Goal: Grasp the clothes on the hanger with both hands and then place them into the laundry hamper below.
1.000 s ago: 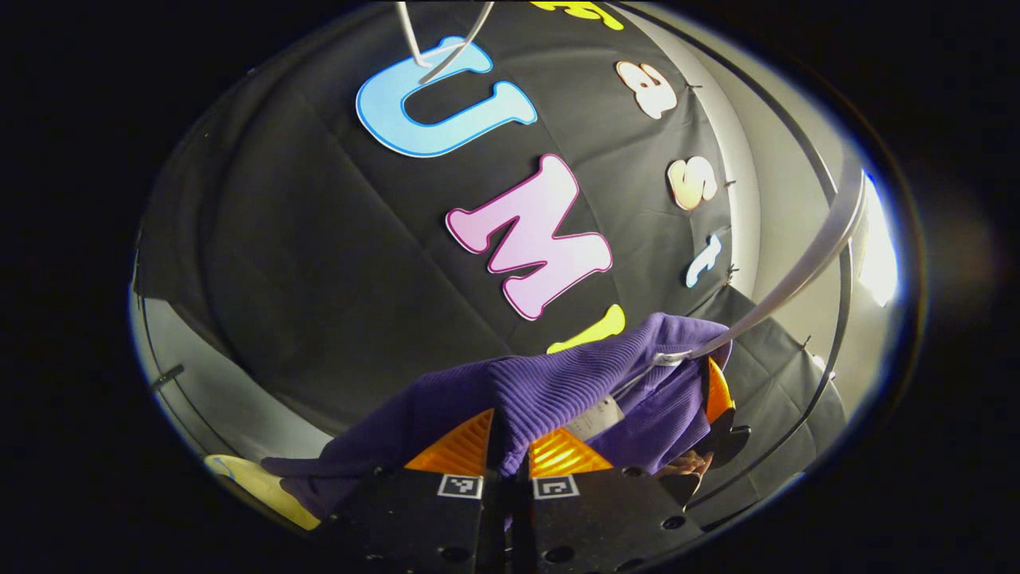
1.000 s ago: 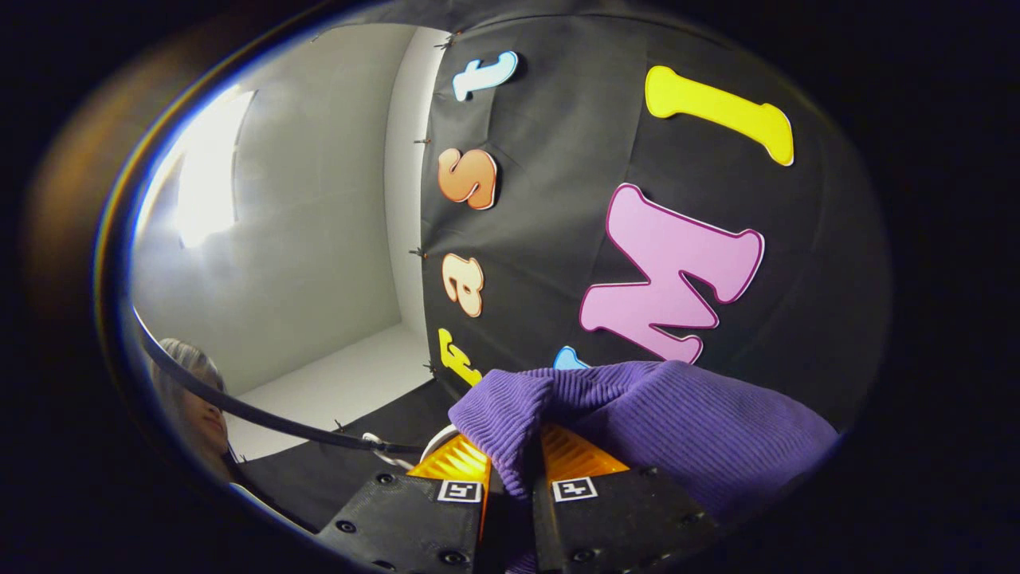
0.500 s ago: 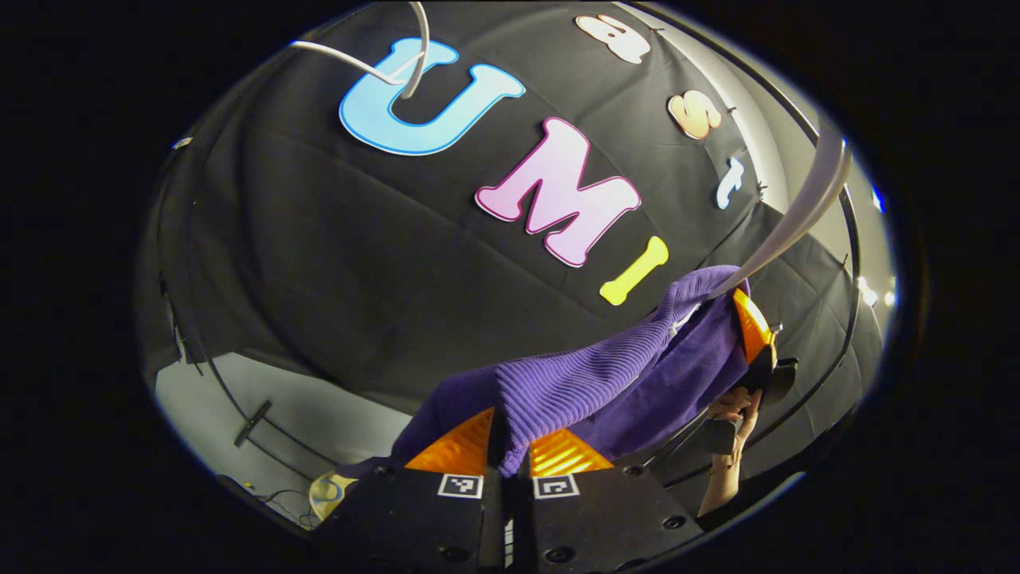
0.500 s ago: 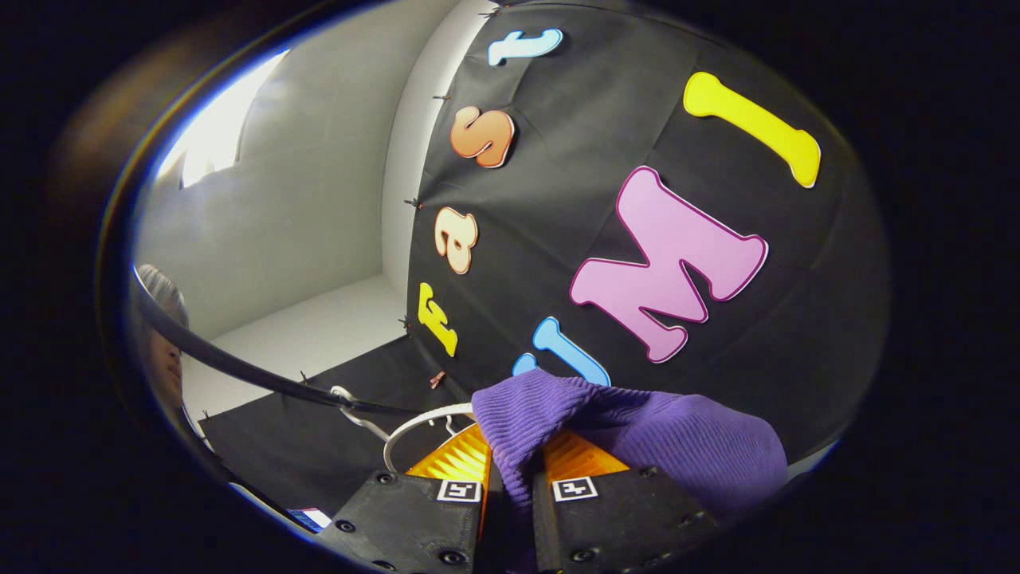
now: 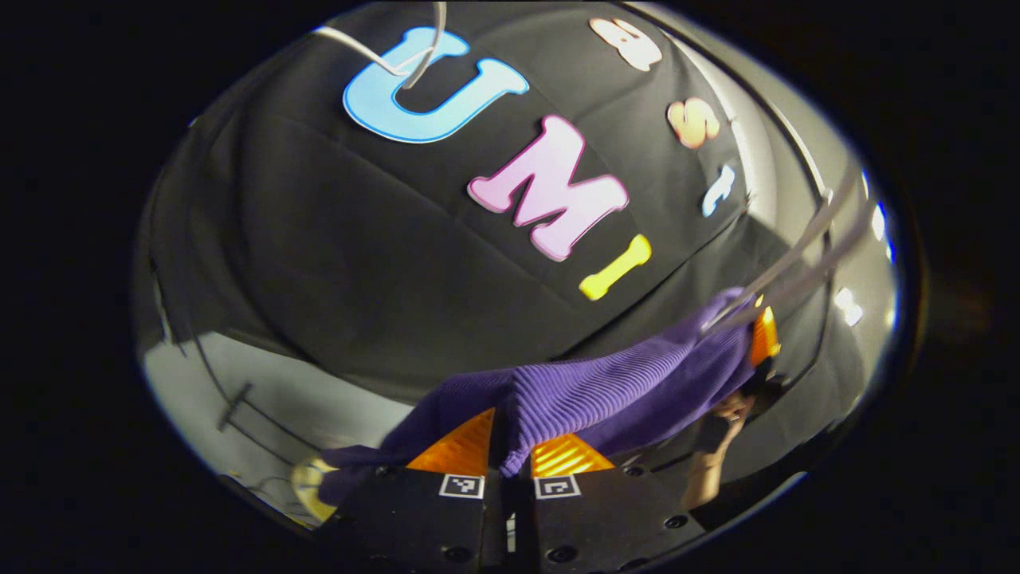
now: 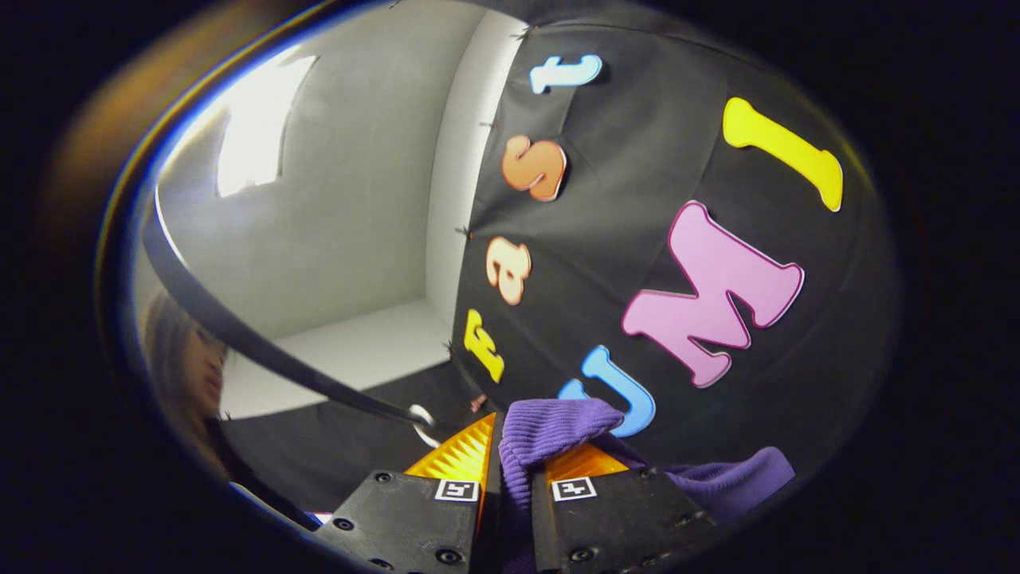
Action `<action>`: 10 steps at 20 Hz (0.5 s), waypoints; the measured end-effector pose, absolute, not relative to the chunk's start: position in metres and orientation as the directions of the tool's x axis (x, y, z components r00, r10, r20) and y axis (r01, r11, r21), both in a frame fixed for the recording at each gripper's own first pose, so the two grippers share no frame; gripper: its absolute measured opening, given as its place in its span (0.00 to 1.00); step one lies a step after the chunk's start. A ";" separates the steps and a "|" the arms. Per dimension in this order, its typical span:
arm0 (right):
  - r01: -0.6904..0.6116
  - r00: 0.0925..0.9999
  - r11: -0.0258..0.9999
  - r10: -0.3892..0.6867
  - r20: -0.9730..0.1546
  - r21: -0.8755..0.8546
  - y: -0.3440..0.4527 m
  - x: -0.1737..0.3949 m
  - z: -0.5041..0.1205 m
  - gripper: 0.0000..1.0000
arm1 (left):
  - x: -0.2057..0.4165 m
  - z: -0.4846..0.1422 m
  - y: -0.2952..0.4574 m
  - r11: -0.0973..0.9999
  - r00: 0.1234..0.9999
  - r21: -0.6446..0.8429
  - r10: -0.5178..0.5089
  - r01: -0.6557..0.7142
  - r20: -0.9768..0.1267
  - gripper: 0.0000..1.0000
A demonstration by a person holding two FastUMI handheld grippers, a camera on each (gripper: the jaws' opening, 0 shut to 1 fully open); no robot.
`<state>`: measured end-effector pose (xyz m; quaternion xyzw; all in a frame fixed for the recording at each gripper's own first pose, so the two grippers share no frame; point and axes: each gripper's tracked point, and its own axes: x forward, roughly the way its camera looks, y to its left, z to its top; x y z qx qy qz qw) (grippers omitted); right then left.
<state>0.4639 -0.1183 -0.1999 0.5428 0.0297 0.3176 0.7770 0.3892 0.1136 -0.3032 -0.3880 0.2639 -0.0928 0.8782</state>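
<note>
Left tool (image 5: 510,446): fingers drawn close together, nipping a fold of the purple garment (image 5: 606,387) between them. Cloth rises directly from the fingertips and runs away up and to the right in the left gripper view.

Right tool (image 6: 514,454): likewise narrowed onto a bunched edge of the same garment (image 6: 550,422), both fingers pressing the fold. In the left gripper view this tool (image 5: 763,339) appears at the far end of the cloth, held by a hand (image 5: 729,406).

Key relation: the garment spans between the two tools, its long axis running from one to the other, stretched fairly taut with a slight sag. Each tool holds one end; neither is nearer than the other.

Hanger (image 5: 797,255): pale, blurred arm meeting the cloth at the right tool's end; whether the garment is wholly free of it cannot be told. A further white wire hanger (image 5: 414,52) hangs higher up, apart from the cloth.

Garment: purple ribbed knit, soft, limp; a loose tail hangs down beside the left tool.

Hamper: a pale yellowish rim (image 5: 307,486) shows low at the left in the left gripper view, possibly the hamper; too blurred to confirm. Judgement: the coming move is downward, both ends together.

Also: dark rail (image 6: 263,351); person at the edge of the right gripper view.
</note>
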 end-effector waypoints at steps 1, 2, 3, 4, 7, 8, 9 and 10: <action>-0.439 0.810 0.232 0.521 0.270 0.868 -0.124 0.465 -0.217 0.18 | 0.396 -0.294 0.115 0.697 0.858 -0.717 -0.350 -0.029 -0.375 0.08; -0.423 0.814 0.236 0.523 0.253 0.875 -0.125 0.465 -0.226 0.18 | 0.401 -0.300 0.116 0.746 0.857 -0.665 -0.327 -0.026 -0.400 0.08; -0.401 0.824 0.229 0.513 0.240 0.887 -0.128 0.468 -0.232 0.18 | 0.399 -0.311 0.116 0.778 0.848 -0.628 -0.316 -0.026 -0.426 0.08; -0.360 0.842 0.221 0.496 0.214 0.906 -0.134 0.476 -0.245 0.18 | 0.397 -0.315 0.116 0.772 0.838 -0.634 -0.329 -0.027 -0.436 0.08; -0.211 0.881 0.289 0.471 0.053 0.934 -0.137 0.489 -0.315 0.18 | 0.404 -0.343 0.119 0.745 0.825 -0.663 -0.332 -0.067 -0.457 0.08; -0.154 0.880 0.310 0.475 -0.013 0.938 -0.133 0.488 -0.339 0.18 | 0.406 -0.359 0.121 0.742 0.817 -0.663 -0.321 -0.096 -0.478 0.08; -0.105 0.872 0.345 0.483 -0.081 0.933 -0.128 0.482 -0.361 0.18 | 0.403 -0.371 0.125 0.730 0.811 -0.672 -0.313 -0.127 -0.494 0.08; -0.080 0.857 0.386 0.498 -0.134 0.919 -0.121 0.473 -0.378 0.17 | 0.398 -0.383 0.127 0.713 0.804 -0.682 -0.306 -0.161 -0.509 0.08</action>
